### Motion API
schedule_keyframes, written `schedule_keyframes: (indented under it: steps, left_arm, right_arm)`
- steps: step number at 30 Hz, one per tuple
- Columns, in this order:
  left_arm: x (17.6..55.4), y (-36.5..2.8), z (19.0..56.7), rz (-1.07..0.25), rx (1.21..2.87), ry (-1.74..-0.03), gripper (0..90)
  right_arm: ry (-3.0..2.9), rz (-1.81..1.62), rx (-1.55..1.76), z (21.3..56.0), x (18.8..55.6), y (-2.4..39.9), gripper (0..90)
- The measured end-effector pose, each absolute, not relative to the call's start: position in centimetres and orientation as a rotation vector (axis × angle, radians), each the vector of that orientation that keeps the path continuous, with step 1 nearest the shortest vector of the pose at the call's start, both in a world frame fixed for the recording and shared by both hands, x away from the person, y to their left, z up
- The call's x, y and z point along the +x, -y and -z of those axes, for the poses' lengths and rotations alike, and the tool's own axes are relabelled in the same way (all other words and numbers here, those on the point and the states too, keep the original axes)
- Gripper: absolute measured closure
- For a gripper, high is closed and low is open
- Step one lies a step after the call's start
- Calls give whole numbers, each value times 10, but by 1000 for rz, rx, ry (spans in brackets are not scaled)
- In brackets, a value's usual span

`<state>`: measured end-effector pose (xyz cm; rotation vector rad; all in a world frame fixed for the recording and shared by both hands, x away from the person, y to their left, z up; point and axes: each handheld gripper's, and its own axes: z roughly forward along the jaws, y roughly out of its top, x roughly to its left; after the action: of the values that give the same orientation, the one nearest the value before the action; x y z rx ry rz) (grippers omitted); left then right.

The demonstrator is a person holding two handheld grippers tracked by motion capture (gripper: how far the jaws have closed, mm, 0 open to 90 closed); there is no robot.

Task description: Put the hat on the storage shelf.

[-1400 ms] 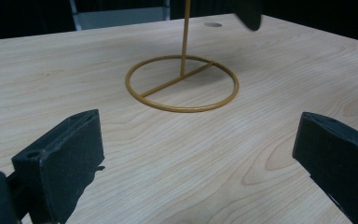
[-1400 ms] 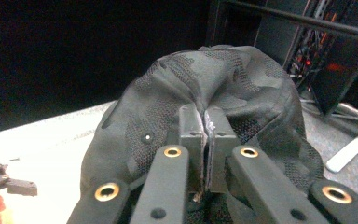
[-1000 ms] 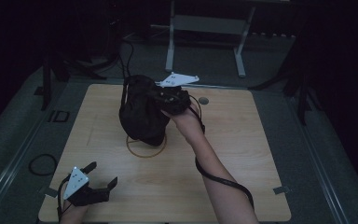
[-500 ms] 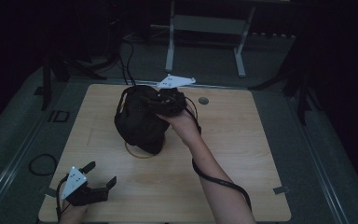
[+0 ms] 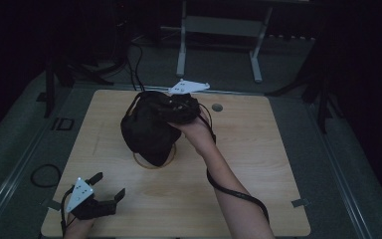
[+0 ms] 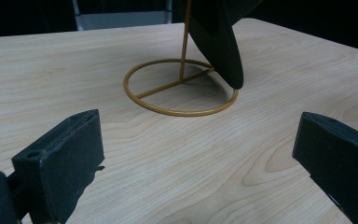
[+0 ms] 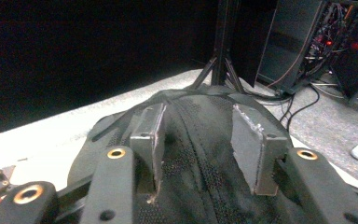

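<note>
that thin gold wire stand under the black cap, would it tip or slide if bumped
Likely yes. The stand is just a thin ring with one slim upright post, so it probably weighs little. The cap overhangs the ring to one side, which may make it top-heavy. The smooth wooden table probably lets it slide.

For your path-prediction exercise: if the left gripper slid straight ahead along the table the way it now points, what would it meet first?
Probably the gold wire stand's ring base, lying straight ahead of the open left gripper; the black cap hangs just beyond. Depth is uncertain.

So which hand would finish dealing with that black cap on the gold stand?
Probably the right. Its gripper already clamps the black cap over the gold stand, while the left gripper sits open at the table's near edge.
</note>
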<state>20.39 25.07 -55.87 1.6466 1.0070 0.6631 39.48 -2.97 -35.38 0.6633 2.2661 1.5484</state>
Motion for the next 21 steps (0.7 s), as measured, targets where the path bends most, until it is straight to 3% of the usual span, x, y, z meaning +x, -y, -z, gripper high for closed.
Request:
schedule_keyframes:
  steps: [11,20,21]
  left_arm:
    - [204,-251,558,-661,1642,-1008,23]
    - [205,-249,559,-656,1653,-1005,23]
    - [205,-249,559,-657,1654,-1004,23]
  right_arm:
    - [-2254,-1581,680,352,393,41,472]
    - [-2281,-1624,665,358,390,51,269]
    - [-2294,-1630,658,359,390,53,213]
